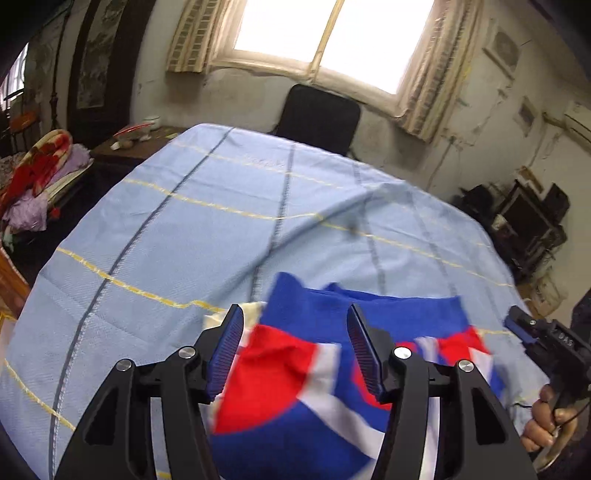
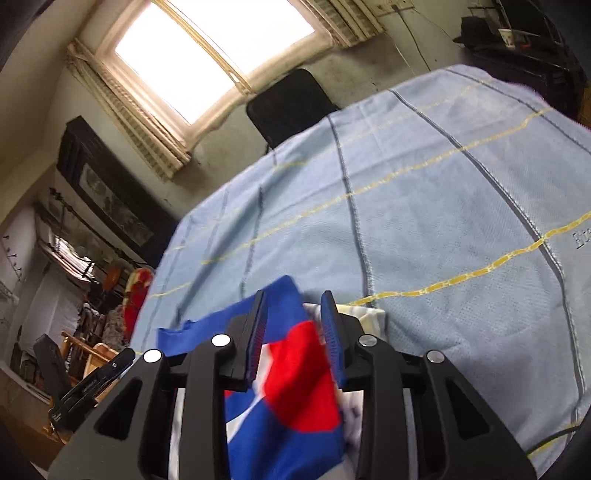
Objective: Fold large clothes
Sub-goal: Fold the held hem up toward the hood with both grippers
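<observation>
A blue, red and white garment [image 1: 306,417] lies bunched at the near edge of a light blue checked sheet [image 1: 184,221]. My left gripper [image 1: 295,314] stands open above it, with the cloth passing loosely between its ribbed blue pads. In the right wrist view the same garment [image 2: 295,373] runs between the fingers of my right gripper [image 2: 293,299], whose jaws stand narrowly open and do not press on the cloth. A pale cloth edge [image 2: 365,317] shows under the garment. The right gripper [image 1: 517,323] also appears at the right edge of the left wrist view, held by a hand [image 1: 546,424].
The sheet [image 2: 443,221] covers a broad flat surface stretching away to a black chair [image 1: 317,118] under a bright window [image 1: 325,29]. Piled red and purple bedding [image 1: 44,166] sits to the left. Dark clutter [image 1: 524,221] stands at the right wall.
</observation>
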{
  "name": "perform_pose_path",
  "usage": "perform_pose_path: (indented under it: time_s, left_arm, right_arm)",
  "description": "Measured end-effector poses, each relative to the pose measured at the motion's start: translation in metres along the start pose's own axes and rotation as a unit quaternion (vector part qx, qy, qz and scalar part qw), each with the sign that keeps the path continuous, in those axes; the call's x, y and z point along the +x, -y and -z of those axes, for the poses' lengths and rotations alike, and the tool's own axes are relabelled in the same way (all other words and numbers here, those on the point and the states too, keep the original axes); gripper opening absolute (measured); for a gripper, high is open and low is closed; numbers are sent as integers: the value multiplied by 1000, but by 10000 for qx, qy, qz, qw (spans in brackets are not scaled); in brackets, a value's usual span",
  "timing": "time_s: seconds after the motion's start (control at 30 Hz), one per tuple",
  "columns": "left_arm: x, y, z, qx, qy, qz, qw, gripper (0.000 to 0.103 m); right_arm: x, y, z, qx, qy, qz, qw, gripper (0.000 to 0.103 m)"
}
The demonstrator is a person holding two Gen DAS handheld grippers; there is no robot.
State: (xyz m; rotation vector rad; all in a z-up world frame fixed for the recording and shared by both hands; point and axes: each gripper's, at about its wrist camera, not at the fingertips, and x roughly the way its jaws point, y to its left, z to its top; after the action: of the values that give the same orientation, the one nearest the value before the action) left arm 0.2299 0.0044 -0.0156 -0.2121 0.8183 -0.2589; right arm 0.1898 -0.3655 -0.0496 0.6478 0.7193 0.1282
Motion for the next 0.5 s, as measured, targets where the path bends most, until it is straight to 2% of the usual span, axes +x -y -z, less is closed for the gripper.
perform_pose_path:
  time_s: [0.07,0.2,0.33,0.4,0.47,0.5]
  left_arm:
    - [-8,18,5,209,-96,136,9996,58]
    - [-10,50,23,660,-316,54,9973,59]
    - [7,59,48,791,-548,-43,9953,59]
    - [23,54,58,751,-720,-127,9945,59]
    - [41,48,67,846,-855,-342,9921,60]
    - [43,50,71,999,-806,-453,9907,60]
  right_arm:
    - [-10,-14,7,-170,-36,-193,9997,30]
    - [-15,-52,34,-767,-397,-359,9956,30]
    - [-11,-68,63,-1068,-829,-409,9900,30]
    - [-4,-68,77,-1192,-1040,-307,9869,30]
    - [8,-59,88,-1321,-1266,113,9830,26]
    - [14,-49,91,-1276,-1370,213,9821,18]
